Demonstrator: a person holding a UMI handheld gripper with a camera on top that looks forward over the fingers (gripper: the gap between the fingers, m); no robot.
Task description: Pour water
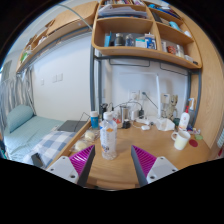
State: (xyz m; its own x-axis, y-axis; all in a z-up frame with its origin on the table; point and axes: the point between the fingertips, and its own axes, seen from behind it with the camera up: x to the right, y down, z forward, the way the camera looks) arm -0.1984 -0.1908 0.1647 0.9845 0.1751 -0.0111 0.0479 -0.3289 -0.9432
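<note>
The hand-held gripper [112, 165] hangs above a wooden bench [120, 165], its two fingers spread wide with the magenta pads [82, 158] facing each other and nothing pressed between them. Just ahead of the fingers, roughly in line with the gap, stands a clear plastic bottle [108, 135] — upright on the bench, its lower part reaching down between the finger tips with space at either side. Whether it holds water cannot be told.

Beyond the bottle the bench is crowded with small items: a white cup [180, 141] off to the right, a white bottle with a red top [184, 120] behind it, and other clutter too small to name. Above the bench a wooden shelf [140, 45] carries more containers. To the left lies a bed [30, 135] with a pale cover, set against a white wall — well apart from the bottle.
</note>
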